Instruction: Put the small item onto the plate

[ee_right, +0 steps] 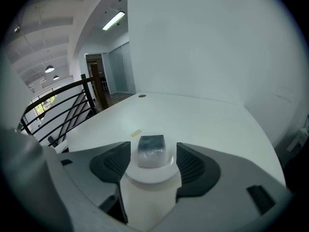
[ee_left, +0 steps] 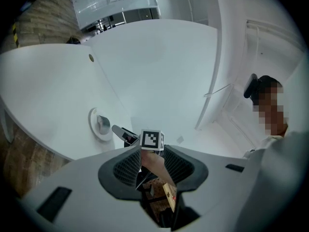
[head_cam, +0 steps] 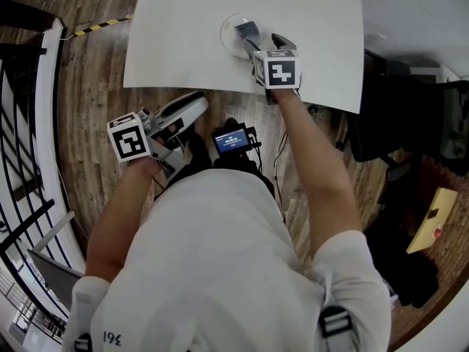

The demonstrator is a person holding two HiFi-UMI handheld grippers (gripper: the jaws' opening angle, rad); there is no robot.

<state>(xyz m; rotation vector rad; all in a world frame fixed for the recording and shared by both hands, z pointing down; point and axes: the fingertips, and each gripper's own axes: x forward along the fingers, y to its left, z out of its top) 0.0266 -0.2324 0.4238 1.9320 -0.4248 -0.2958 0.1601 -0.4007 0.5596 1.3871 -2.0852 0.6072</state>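
On the plate: the small item (ee_right: pixel 151 149), a squat block in clear wrap, lay flat near the middle of the white plate (ee_right: pixel 147 176), which stood on the white surface (head_cam: pixel 183 28) towards its near edge.
Right hand-held gripper (ee_right: pixel 153 158): jaws stood wide apart, one on each side of the plate, with a visible gap between each pad and the item; nothing was gripped.
Left hand-held gripper (ee_left: pixel 152 164): held well short of the surface, off its near edge, with jaws narrowly parted and nothing between them.
Step in hand: judged to be the release, as the item rested on the plate with no jaw touching it. The placing itself appeared complete.
Next move: judged to call for a straight withdrawal of the right hand-held gripper along its own line, jaws kept apart, so that neither pad catches the plate rim or drags the item.
Item heading: the dark end faced away from the right gripper's camera and the paler wrapped end towards it.
Long axis: slight at best. It appeared to run along the jaws' line, but the block was close to square and this could not be settled.
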